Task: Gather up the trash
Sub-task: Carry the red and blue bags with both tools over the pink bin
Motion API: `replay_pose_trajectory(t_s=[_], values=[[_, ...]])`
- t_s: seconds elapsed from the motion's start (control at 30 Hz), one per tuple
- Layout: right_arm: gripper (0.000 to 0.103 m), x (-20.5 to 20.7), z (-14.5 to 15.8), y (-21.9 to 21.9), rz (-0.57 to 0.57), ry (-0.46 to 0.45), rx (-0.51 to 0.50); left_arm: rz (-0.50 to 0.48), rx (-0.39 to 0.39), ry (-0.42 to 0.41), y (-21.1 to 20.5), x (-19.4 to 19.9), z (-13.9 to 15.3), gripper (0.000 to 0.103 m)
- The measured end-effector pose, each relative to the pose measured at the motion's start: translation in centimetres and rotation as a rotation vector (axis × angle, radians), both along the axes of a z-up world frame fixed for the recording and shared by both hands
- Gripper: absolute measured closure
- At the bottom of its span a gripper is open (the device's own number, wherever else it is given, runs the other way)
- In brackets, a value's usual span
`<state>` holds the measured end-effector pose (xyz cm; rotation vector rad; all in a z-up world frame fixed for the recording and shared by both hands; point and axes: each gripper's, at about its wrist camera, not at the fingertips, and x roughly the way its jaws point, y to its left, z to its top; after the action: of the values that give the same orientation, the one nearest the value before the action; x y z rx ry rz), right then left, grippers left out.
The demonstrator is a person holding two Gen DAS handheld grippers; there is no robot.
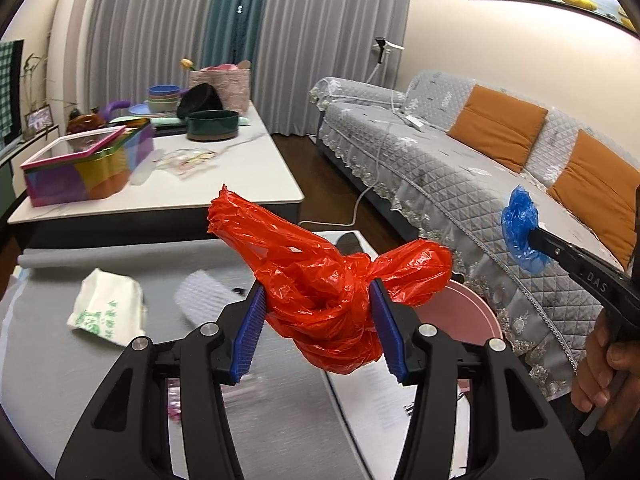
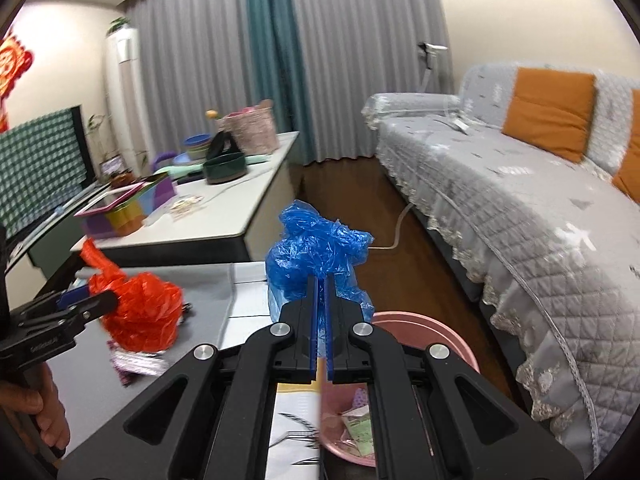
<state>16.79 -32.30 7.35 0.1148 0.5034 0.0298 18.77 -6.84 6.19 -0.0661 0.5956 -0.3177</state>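
A knotted red plastic bag (image 1: 320, 276) hangs in the air with my left gripper (image 1: 318, 300) shut on its knot, blue pads pressing both sides. The same red plastic bag (image 2: 140, 312) and left gripper (image 2: 90, 300) show at the left of the right wrist view. My right gripper (image 2: 321, 280) is shut on a crumpled blue plastic bag (image 2: 316, 248); that blue plastic bag (image 1: 520, 228) and right gripper (image 1: 534, 236) appear at the right of the left wrist view. A pink bin (image 2: 452, 340) with paper scraps inside stands below, on the floor beside the table.
A grey table (image 1: 60, 360) holds a white printed packet (image 1: 106, 308) and printed sheets (image 2: 292, 420). A white coffee table (image 1: 240, 176) behind carries a colourful box (image 1: 84, 168) and bowls. A grey quilted sofa (image 1: 460, 168) runs along the right. A white cable (image 1: 360, 204) lies on the floor.
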Motion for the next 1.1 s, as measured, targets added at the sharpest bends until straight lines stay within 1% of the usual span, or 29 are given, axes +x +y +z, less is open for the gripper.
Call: replay_pose_trajectory(t_s=[0.1,0.17,0.33,0.5,0.87,1.1], values=[[0.100,0.1,-0.9,-1.5,-0.029,0.018,0.013,-0.020,-0.003,0.002,-1.5,0.4,-0.2,0.052],[0.100,-0.1,-1.6,-2.2,-0.053,0.025,-0.021,-0.039,-0.003,-0.001,-2.7,0.6,-0.3,0.052],[0.100,-0.1,-2.2,-4.2,-0.092,0.038,-0.029,-0.087,0.001,-0.001,-5.3,1.0,-0.6,0.052],[0.100,-0.2,-2.9,-6.4,-0.146,0.056,-0.003,-0.122,-0.004,-0.004,-7.3,1.3,-0.6,0.052],[0.100,-0.2,-3.5,-8.2,-0.196,0.088,-0.009,-0.168,-0.011,0.009,-11.1,2.7,-1.3,0.052],[0.100,-0.1,-3.9,-8.6,-0.208,0.114,-0.031,-0.212,0.012,0.020,-13.5,3.8,-2.6,0.052]])
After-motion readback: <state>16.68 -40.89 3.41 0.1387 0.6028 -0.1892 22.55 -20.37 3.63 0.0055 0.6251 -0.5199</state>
